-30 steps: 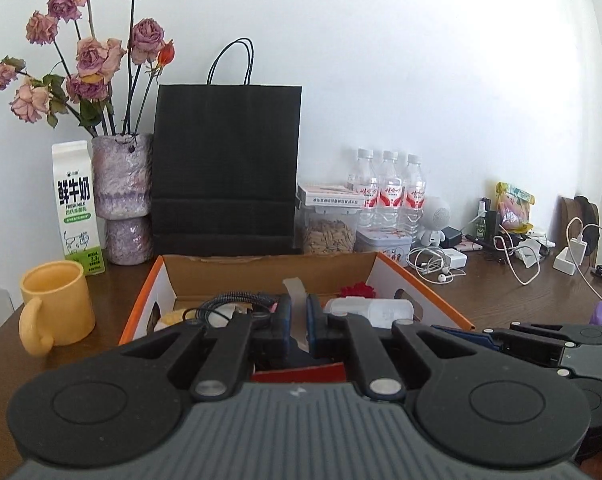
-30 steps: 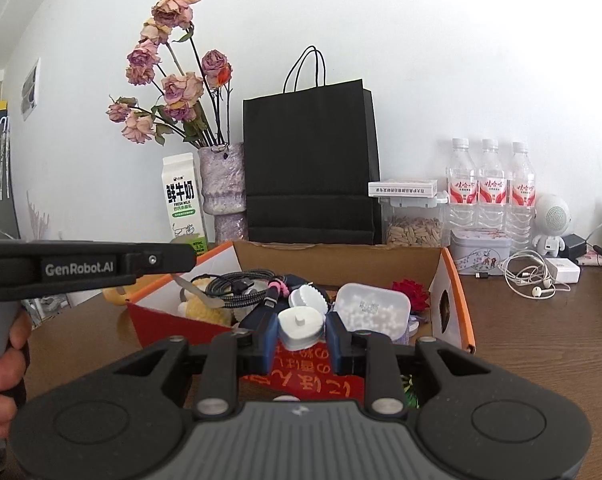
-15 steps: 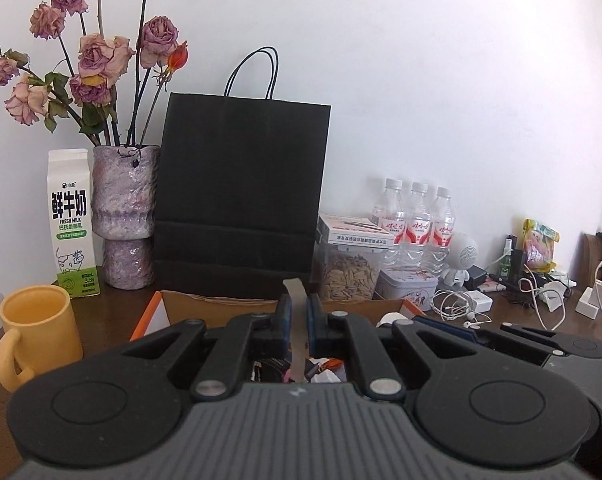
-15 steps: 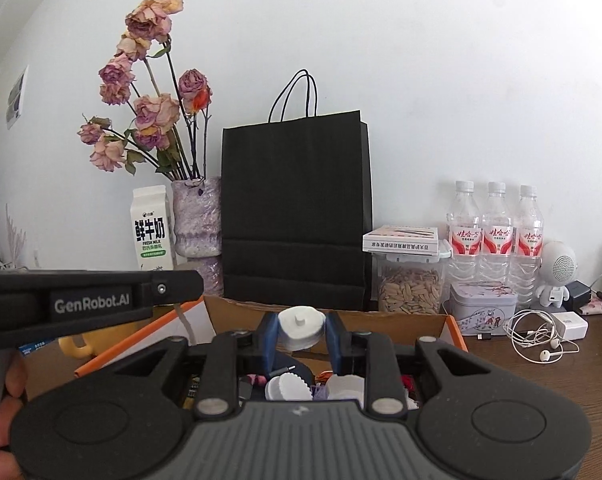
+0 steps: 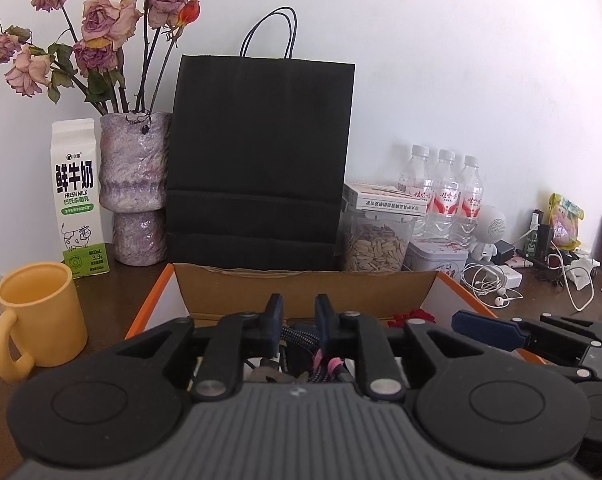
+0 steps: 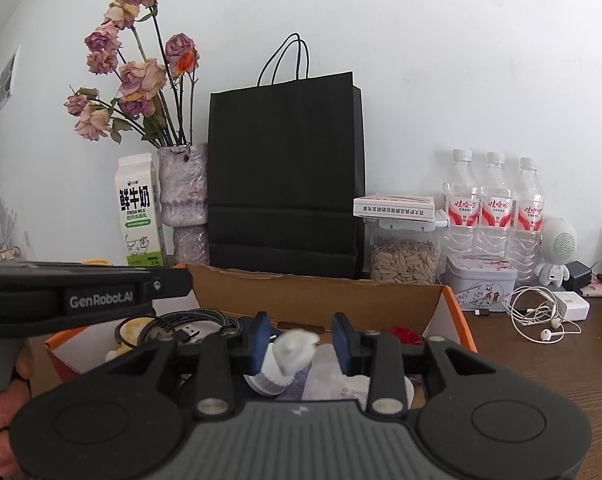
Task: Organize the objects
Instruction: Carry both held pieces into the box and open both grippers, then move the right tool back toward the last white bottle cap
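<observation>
My right tongs (image 6: 301, 338) stand apart over the orange cardboard box (image 6: 455, 312), and the small white cap (image 6: 287, 360) sits blurred between them, leaning toward the left pad, apparently unclamped. My left tongs (image 5: 297, 322) are also apart and empty, above the braided cable (image 5: 301, 338) just below.

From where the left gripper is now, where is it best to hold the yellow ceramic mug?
Probably the rim of the yellow ceramic mug, coming from above: it stands upright with its mouth open, and its handle points toward the camera and left, away from the left gripper.
</observation>
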Demonstrator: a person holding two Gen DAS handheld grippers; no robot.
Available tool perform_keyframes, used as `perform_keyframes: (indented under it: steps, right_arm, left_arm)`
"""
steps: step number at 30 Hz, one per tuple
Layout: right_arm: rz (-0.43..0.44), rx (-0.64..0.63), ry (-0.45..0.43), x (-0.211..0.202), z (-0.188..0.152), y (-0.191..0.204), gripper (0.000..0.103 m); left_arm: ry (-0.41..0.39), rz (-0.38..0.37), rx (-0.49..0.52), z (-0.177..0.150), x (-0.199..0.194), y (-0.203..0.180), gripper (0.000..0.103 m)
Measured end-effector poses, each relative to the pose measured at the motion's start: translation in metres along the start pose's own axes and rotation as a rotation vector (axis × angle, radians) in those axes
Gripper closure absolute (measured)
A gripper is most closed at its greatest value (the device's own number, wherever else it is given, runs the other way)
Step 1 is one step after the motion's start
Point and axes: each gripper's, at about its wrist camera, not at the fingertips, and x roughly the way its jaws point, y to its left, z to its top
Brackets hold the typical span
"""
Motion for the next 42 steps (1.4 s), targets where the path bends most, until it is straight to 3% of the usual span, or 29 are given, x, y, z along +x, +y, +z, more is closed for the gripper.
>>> perform_keyframes:
  steps: [1, 2, 3, 4, 5, 6, 24, 30, 42]
  right_arm:
    - [-0.006, 0.003, -0.003, 0.0, 0.0, 0.0, 0.041]
    - [-0.017, 0.004, -0.007, -0.001, -0.001, 0.0, 0.021]
    - [-0.03, 0.002, -0.013, -0.002, -0.001, 0.001, 0.013]
    - [-0.043, 0.0, -0.022, -0.002, -0.001, 0.001, 0.003]
    - [-0.054, 0.0, -0.03, -0.003, -0.001, 0.001, 0.001]
    - [-0.058, 0.001, -0.033, -0.003, -0.002, 0.001, 0.0]
    - [-0.066, 0.006, -0.027, -0.006, -0.007, 0.0, 0.0]
    - [-0.068, -0.017, -0.039, -0.016, -0.012, 0.003, 0.0]
    - [-0.066, -0.056, -0.051, -0.053, -0.027, 0.011, 0.0]
  left_arm:
    - [-0.005, 0.008, 0.0, 0.0, -0.001, 0.0, 0.05]
    - [-0.014, 0.019, -0.002, -0.001, -0.002, 0.001, 0.037]
    - [-0.019, 0.028, -0.002, -0.001, -0.002, 0.002, 0.031]
    - [-0.023, 0.036, -0.004, -0.001, -0.002, 0.002, 0.019]
    - [-0.032, 0.044, -0.009, 0.0, -0.003, 0.004, 0.004]
    - [-0.042, 0.059, -0.012, 0.0, -0.003, 0.004, 0.0]
    - [-0.042, 0.093, -0.007, -0.009, -0.008, 0.009, 0.0]
    - [-0.072, 0.112, -0.034, -0.015, -0.022, 0.013, 0.0]
    - [-0.036, 0.117, -0.017, -0.034, -0.048, 0.017, 0.0]
